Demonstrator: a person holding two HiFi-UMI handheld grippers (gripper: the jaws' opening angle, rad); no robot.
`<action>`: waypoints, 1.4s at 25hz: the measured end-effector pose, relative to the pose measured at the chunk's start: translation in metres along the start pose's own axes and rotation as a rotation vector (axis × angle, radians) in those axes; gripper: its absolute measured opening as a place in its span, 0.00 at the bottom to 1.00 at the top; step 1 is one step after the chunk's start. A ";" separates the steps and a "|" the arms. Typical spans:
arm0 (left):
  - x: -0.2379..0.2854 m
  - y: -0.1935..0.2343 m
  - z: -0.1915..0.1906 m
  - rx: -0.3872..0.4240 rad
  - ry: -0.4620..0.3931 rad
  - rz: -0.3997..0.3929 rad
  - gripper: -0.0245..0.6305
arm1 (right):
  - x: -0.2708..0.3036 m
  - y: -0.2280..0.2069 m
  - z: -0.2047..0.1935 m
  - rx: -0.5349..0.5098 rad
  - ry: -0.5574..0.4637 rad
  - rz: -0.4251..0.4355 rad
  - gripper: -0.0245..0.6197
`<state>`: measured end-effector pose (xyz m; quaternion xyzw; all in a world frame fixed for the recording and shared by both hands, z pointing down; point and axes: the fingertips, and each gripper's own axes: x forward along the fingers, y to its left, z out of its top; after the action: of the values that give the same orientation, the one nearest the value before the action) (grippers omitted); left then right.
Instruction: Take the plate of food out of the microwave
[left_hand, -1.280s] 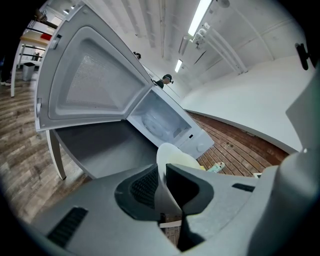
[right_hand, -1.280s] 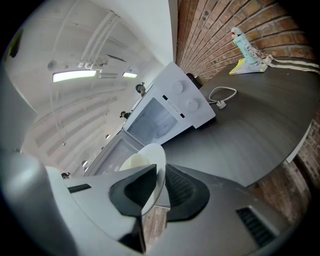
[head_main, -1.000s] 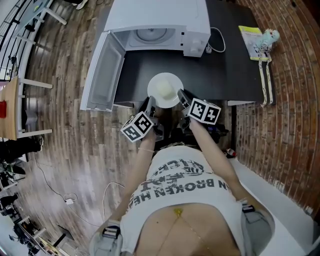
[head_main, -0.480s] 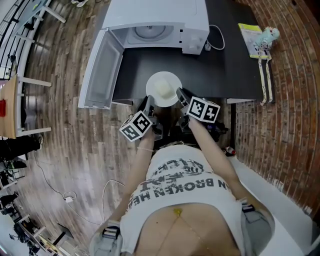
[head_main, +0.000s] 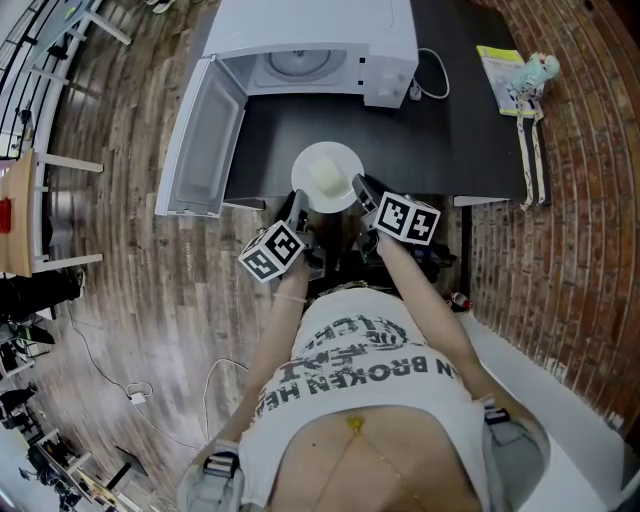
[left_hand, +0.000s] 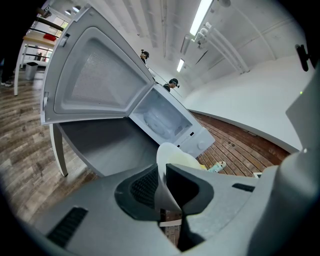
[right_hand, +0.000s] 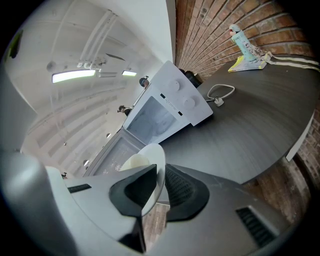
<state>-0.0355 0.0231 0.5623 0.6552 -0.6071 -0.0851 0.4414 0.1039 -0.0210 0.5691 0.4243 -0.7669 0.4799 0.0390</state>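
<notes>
A white plate (head_main: 327, 178) with a pale mound of food (head_main: 328, 177) hangs over the near edge of the dark table (head_main: 450, 150), in front of the white microwave (head_main: 310, 40). The microwave's door (head_main: 205, 140) stands wide open to the left. My left gripper (head_main: 300, 208) is shut on the plate's left rim, and my right gripper (head_main: 362, 192) is shut on its right rim. In the left gripper view the plate's rim (left_hand: 170, 152) sits pinched between the jaws of the left gripper (left_hand: 161, 172). The right gripper view shows the plate's other rim (right_hand: 154, 160) clamped in the right gripper (right_hand: 159, 175).
The microwave's cavity with its glass turntable (head_main: 300, 68) holds nothing. A white cable (head_main: 436, 85) lies beside the microwave. A packaged toy (head_main: 520, 85) lies at the table's far right. Brick surface is at the right, wooden floor (head_main: 120, 250) at the left.
</notes>
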 end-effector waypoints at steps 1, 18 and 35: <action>0.000 0.001 -0.001 -0.001 0.002 0.003 0.12 | 0.000 -0.001 0.000 0.000 0.000 0.000 0.12; 0.004 -0.002 0.001 -0.006 0.005 -0.012 0.12 | 0.001 -0.001 0.002 0.005 -0.005 -0.003 0.12; 0.005 0.003 0.002 -0.006 0.010 -0.001 0.12 | 0.003 0.000 0.003 0.006 -0.005 -0.005 0.12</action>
<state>-0.0377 0.0181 0.5648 0.6547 -0.6042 -0.0839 0.4465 0.1029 -0.0253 0.5691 0.4275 -0.7646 0.4809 0.0370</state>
